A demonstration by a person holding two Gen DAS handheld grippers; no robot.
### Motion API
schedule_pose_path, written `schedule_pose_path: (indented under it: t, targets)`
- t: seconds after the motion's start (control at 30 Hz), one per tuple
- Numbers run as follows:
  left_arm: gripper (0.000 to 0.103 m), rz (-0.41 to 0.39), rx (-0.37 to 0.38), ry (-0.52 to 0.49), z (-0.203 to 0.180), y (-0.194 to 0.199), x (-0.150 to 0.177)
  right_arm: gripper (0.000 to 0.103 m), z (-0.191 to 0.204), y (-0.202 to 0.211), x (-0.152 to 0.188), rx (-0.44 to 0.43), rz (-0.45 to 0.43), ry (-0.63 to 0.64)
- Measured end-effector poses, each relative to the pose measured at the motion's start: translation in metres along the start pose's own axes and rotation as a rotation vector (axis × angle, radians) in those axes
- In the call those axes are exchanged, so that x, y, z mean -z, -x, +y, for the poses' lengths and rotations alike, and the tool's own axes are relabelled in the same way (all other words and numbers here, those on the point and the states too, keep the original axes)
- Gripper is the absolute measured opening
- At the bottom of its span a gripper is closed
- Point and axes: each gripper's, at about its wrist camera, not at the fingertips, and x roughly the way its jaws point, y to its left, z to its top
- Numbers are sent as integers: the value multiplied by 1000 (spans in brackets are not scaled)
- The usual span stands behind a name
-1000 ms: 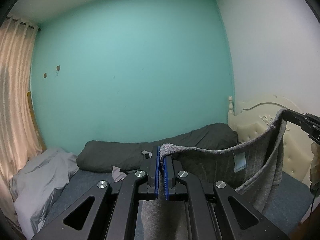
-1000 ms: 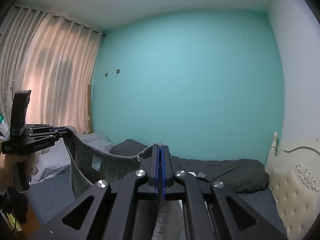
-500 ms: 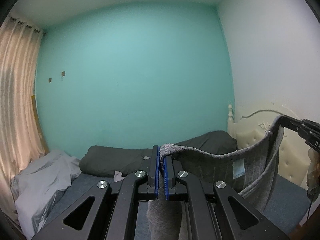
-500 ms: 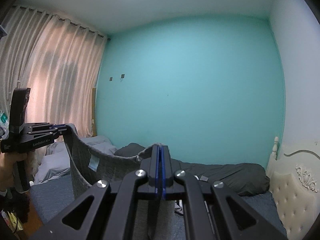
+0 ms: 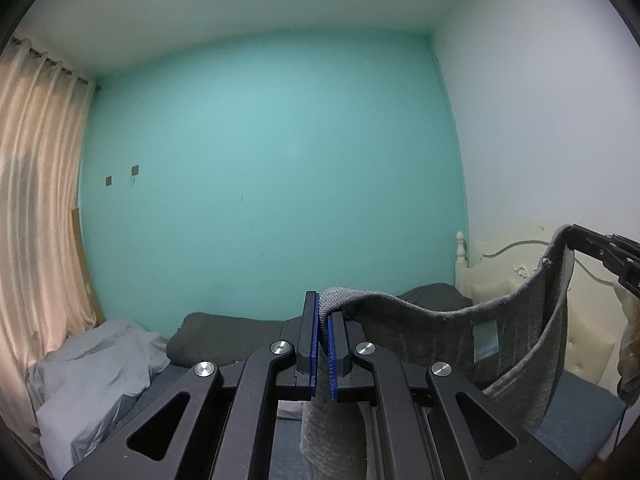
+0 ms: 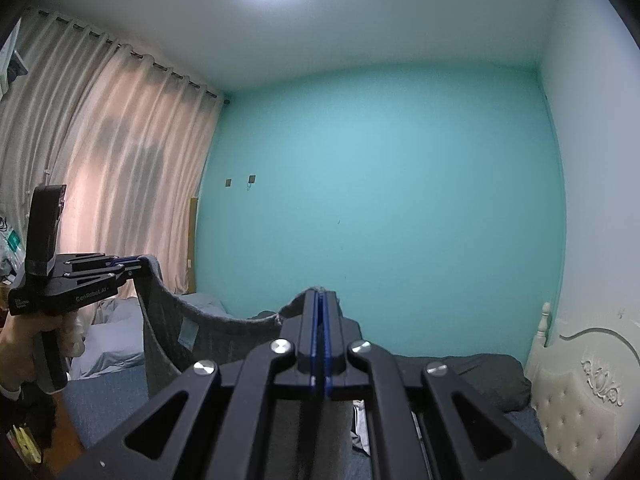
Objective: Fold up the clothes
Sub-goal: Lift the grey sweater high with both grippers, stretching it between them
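Observation:
A grey knit garment (image 5: 516, 344) with a pale blue label hangs in the air between my two grippers, its upper edge sagging in a curve. My left gripper (image 5: 323, 312) is shut on one corner of it, and the cloth drops down between the blue pads. My right gripper (image 6: 320, 304) is shut on the other corner. In the right wrist view the garment (image 6: 208, 336) stretches leftward to the left gripper (image 6: 132, 270), held by a hand (image 6: 24, 332). In the left wrist view the right gripper (image 5: 576, 236) shows at the right edge. Both point level above a bed.
Below lies a bed with a dark blue sheet (image 5: 580, 412), a dark grey duvet (image 5: 224, 336) along the teal wall, and a light grey quilt (image 5: 92, 368) at the left. A cream tufted headboard (image 6: 580, 380) stands at the right. Curtains (image 6: 112, 168) hang at the left.
Both grippers have risen with the garment, and the bed has sunk lower in both views while more ceiling shows. The grips are unchanged.

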Motion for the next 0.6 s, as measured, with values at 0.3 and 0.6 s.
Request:
schedule_pose_path:
  t: [0.3, 0.6]
  targets:
    - [4, 119, 13, 12, -3, -68, 46, 2, -4, -55, 48, 3, 112, -24]
    - [4, 294, 16, 34, 5, -190, 158, 2, -28, -161, 174, -18, 304, -79]
